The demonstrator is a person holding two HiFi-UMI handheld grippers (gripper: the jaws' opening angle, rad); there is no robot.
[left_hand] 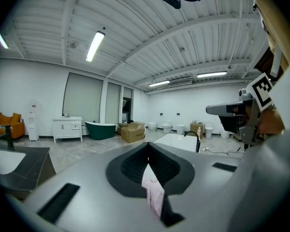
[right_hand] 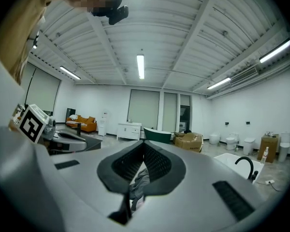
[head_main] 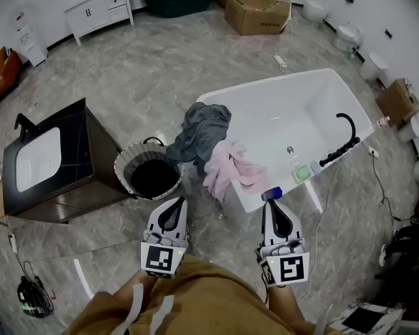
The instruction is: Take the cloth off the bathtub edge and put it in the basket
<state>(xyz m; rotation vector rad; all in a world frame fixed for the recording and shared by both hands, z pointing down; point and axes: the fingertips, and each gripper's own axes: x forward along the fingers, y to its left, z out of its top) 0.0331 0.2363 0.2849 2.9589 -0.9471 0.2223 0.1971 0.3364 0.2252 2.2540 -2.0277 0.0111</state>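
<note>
Fingers (head_main: 173, 215) closed, both pairs short of the pink cloth (head_main: 227, 167)

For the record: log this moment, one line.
left tongs shut; right tongs shut; grey cloth, pink cloth on bathtub edge; basket alongside

Left gripper (head_main: 175, 202), right gripper (head_main: 272, 204) closed, level, side by side.
</note>
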